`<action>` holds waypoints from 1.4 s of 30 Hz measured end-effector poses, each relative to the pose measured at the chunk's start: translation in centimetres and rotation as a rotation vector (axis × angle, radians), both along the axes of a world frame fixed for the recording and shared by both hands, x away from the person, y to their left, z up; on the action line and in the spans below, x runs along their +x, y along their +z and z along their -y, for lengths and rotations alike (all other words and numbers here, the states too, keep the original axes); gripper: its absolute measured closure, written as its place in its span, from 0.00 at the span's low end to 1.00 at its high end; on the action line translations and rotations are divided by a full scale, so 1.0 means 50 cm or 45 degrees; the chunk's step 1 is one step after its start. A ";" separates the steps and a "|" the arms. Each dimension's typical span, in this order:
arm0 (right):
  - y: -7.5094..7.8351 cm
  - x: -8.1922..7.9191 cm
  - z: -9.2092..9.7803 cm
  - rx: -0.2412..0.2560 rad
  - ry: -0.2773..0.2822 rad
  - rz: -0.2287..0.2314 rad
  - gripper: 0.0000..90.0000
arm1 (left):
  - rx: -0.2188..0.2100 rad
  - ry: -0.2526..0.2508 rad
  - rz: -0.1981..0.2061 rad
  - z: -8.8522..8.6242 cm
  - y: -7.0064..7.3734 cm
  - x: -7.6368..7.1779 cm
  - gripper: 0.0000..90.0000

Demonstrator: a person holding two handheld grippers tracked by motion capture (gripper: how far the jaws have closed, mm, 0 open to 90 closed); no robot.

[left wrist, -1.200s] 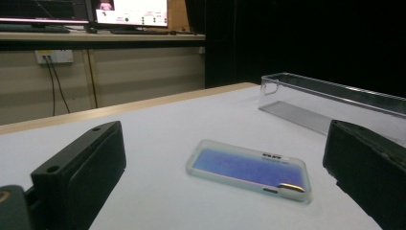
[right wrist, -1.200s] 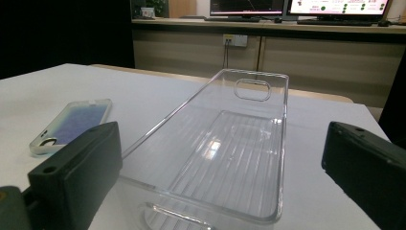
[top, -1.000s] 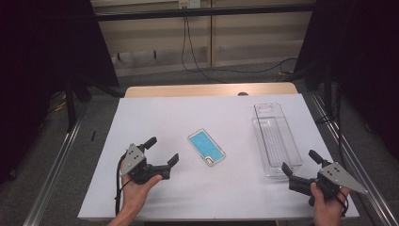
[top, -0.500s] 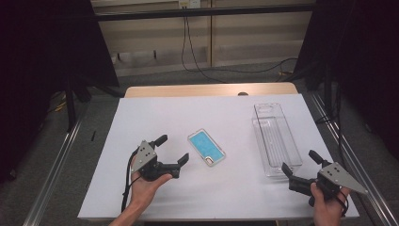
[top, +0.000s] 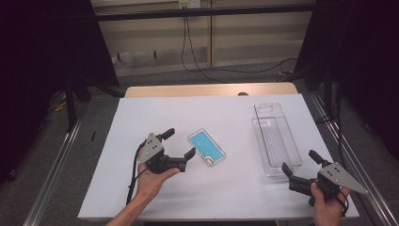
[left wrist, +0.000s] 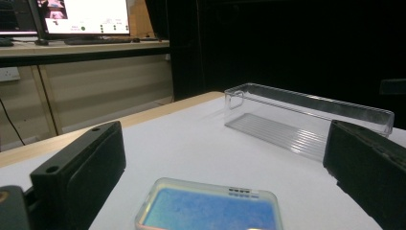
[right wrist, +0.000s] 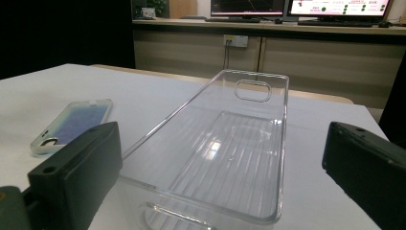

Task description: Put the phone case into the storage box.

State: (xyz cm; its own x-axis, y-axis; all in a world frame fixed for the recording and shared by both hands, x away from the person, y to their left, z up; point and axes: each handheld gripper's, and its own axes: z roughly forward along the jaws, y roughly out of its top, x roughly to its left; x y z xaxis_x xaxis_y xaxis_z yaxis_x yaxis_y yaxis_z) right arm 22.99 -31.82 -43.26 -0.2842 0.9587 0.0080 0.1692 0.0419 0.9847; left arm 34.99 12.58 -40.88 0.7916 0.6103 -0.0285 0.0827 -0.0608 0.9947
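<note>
A phone in a clear case with a blue face (top: pixel 206 147) (left wrist: pixel 210 208) (right wrist: pixel 72 122) lies flat near the middle of the white table (top: pixel 207 113). My left gripper (top: pixel 179 142) (left wrist: pixel 220 163) is open, its jaws just left of the phone and straddling its near end without touching. A long clear plastic tray (top: pixel 275 138) (left wrist: pixel 306 120) (right wrist: pixel 225 143) lies at the right, empty. My right gripper (top: pixel 300 162) (right wrist: pixel 220 163) stands open at the tray's near end, nothing between its jaws.
The white table ends in a wooden strip (top: pixel 211 89) at the back. Metal rails (top: pixel 51 169) run along both sides. Cables (top: pixel 197 61) hang over the floor behind. Monitors (right wrist: pixel 335 7) stand on a counter far off.
My left gripper has moved right and forward toward the phone, from about a hand's width away to right beside it. The right gripper has stayed put.
</note>
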 end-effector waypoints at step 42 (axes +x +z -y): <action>0.000 -0.001 0.001 -0.006 0.007 -0.002 0.00 | 0.044 0.027 -0.006 0.103 0.003 0.090 0.07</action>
